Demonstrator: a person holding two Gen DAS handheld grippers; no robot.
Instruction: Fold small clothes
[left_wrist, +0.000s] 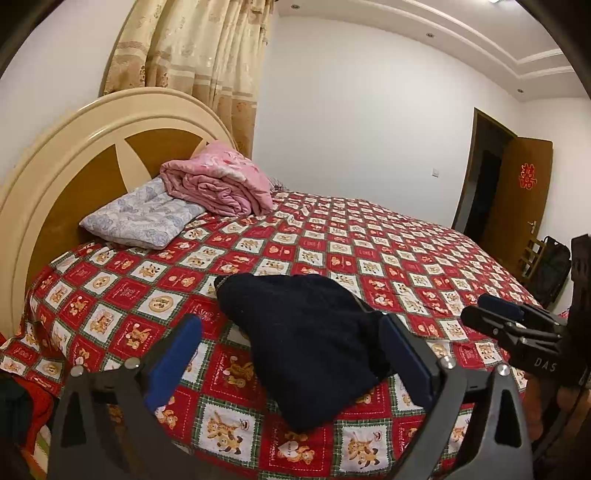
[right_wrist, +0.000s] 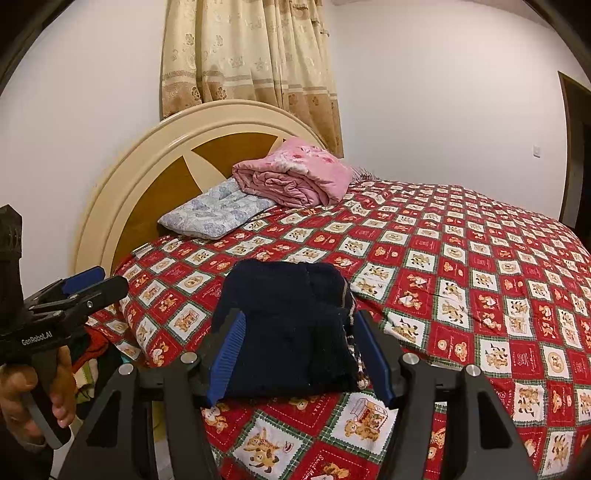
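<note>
Nearest, the left gripper (left_wrist: 291, 354) stood wide apart, empty, low in its frame; the right gripper (right_wrist: 301, 354) was parted too, gripping nothing. Between and beyond both lay the folded navy garment (left_wrist: 306, 347) on the bear-print bedspread (left_wrist: 369, 251). Farther, upper left, a pink quilt (left_wrist: 218, 179).

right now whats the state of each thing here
dark navy garment: folded into a compact bundle, lying on the bed
left gripper: fingers wide open, holding nothing
right gripper: fingers open, either side of the garment's near end, contact unclear
pink blanket: folded, partly on the pillow
pillow: flat by the headboard
door: open
curtain: drawn
</note>
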